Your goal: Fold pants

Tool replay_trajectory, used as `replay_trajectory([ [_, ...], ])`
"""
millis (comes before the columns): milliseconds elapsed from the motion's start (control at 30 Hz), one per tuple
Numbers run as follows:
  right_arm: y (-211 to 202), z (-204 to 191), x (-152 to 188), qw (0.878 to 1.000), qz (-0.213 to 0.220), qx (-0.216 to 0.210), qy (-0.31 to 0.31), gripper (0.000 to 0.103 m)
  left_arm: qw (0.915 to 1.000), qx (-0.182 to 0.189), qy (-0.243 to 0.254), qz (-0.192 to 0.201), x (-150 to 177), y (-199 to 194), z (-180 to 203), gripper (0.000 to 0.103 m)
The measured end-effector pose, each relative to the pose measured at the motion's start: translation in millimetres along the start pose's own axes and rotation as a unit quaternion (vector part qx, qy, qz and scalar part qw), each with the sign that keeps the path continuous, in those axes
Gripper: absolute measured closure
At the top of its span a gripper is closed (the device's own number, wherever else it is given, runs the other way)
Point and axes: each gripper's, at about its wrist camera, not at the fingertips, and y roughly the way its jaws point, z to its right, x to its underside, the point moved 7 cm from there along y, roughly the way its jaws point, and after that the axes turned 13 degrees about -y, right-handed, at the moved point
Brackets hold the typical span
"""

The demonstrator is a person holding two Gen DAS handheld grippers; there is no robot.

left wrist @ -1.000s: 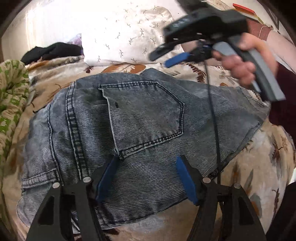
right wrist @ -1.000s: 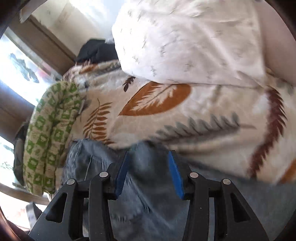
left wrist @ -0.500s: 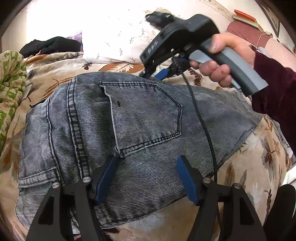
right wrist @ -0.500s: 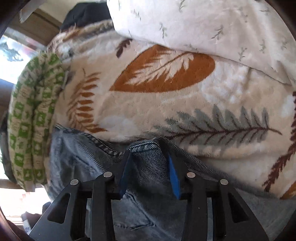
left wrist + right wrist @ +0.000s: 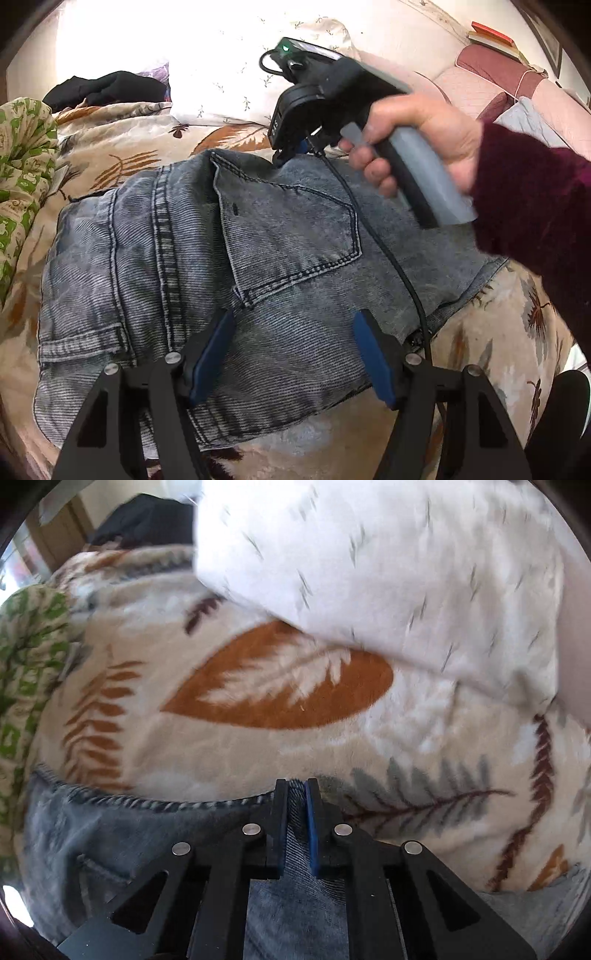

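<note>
The grey jeans (image 5: 207, 266) are lying back-pocket-up across a leaf-print blanket (image 5: 122, 158), below a white pillow (image 5: 221, 81). The left gripper (image 5: 291, 350) is hovering wide open over their near edge, gripping nothing. Further right, the right gripper (image 5: 296, 812) is pinching the far denim edge, its pads clamped on a fold.

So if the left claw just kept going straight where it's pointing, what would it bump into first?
Most likely the jeans, just below the back pocket. The open left claw hangs right over that denim; depth is hard to judge.
</note>
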Motion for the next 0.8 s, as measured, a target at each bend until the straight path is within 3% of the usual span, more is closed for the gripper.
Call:
replay_trajectory([
  [100,0,5,-2,1.0,0.014,-0.018,0.021,0.095,1.0,0.005,-0.003,-0.001,0,-4,-1,0.033],
  [200,-17,18,-2,0.995,0.024,-0.068,0.071,0.084,0.9995,0.019,-0.025,-0.003,-5,-14,-7,0.033],
  [267,-54,32,-2,0.986,0.086,-0.092,0.105,0.08,0.9991,0.012,-0.039,0.013,-12,-26,-15,0.033],
  [333,-83,38,4,0.983,0.115,-0.091,0.109,0.08,0.9982,-0.005,-0.041,0.043,-23,-42,-26,0.033],
  [500,-117,23,57,0.99,0.094,-0.061,0.088,0.076,0.9892,-0.101,-0.047,0.095,-44,-66,-68,0.027],
  [600,-109,-9,103,0.994,0.061,-0.053,0.072,0.074,0.9826,-0.159,-0.062,0.073,-40,-56,-98,0.027],
  [733,-97,-44,155,0.996,0.038,-0.054,0.06,0.074,0.9823,-0.17,-0.074,0.027,-24,-32,-116,0.026],
  [800,-86,-62,176,0.997,0.028,-0.046,0.057,0.074,0.981,-0.18,-0.069,0.022,-20,-27,-121,0.024],
])
